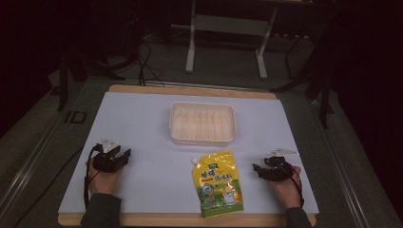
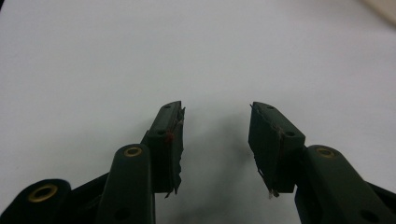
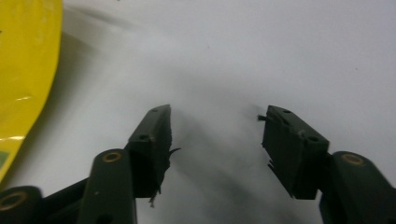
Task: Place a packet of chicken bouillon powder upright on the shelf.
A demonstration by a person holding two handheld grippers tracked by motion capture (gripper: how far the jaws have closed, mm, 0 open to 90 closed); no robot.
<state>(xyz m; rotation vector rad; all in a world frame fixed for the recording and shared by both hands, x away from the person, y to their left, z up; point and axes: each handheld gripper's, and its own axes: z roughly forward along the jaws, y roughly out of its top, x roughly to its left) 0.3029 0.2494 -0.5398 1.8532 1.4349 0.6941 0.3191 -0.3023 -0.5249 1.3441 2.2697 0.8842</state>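
White desk [image 1: 142, 123] around both my hand-held grippers lies bare; left hand-held gripper [image 2: 215, 122] and right hand-held gripper [image 3: 215, 126] gape, holding nothing. I judge the flat yellow spouted pouch [image 1: 218, 183], near the right one before the tray [image 1: 202, 137], may slide or crumple if pinched at its slick edge.

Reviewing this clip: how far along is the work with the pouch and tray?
Nothing looks done: the yellow pouch lies flat on the table, the tray is empty. Left gripper and right gripper rest open, holding nothing. Probably left: grasping the pouch and moving it.
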